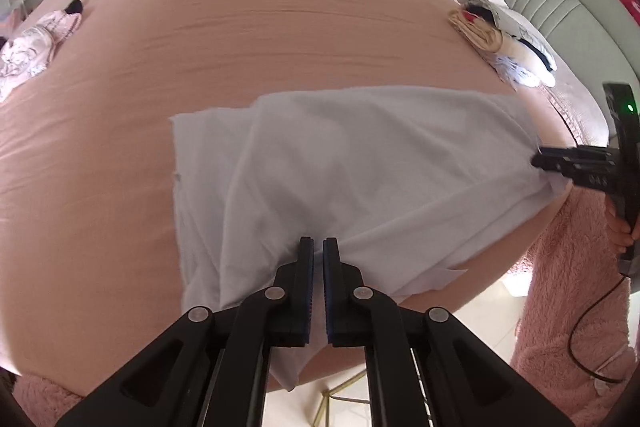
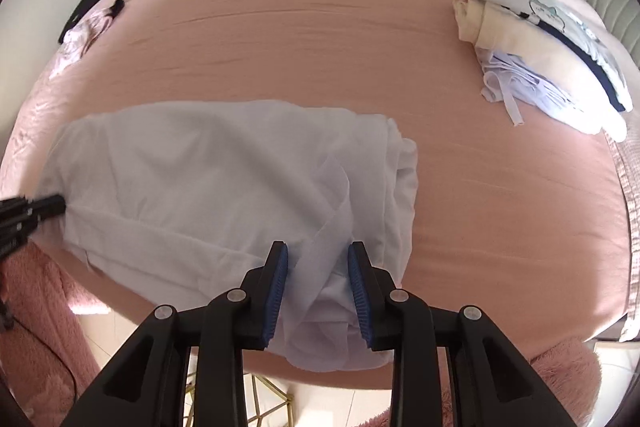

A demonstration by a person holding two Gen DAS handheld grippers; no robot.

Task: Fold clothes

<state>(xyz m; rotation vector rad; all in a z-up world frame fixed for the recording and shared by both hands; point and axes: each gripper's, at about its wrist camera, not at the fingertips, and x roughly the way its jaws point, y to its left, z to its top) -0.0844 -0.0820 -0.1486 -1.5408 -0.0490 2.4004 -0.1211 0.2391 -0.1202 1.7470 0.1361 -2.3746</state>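
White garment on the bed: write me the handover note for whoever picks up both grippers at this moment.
Left gripper: shut on the near edge of the white garment.
Right gripper: open, bunched fabric at the garment's other end between its fingers, not pinched.
The garment lies rumpled at the near edge of the pink bed, apparently part-folded.
Done: a stack of folded clothes at far right.
Left: finish this fold; a pink patterned garment lies unfolded at far left.

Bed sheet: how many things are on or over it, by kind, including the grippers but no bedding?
Grippers: 2, left gripper and right gripper
White garment: 1
Pile of folded clothes: 1
Loose pink patterned garment: 1
Small black item: 1
Total: 6
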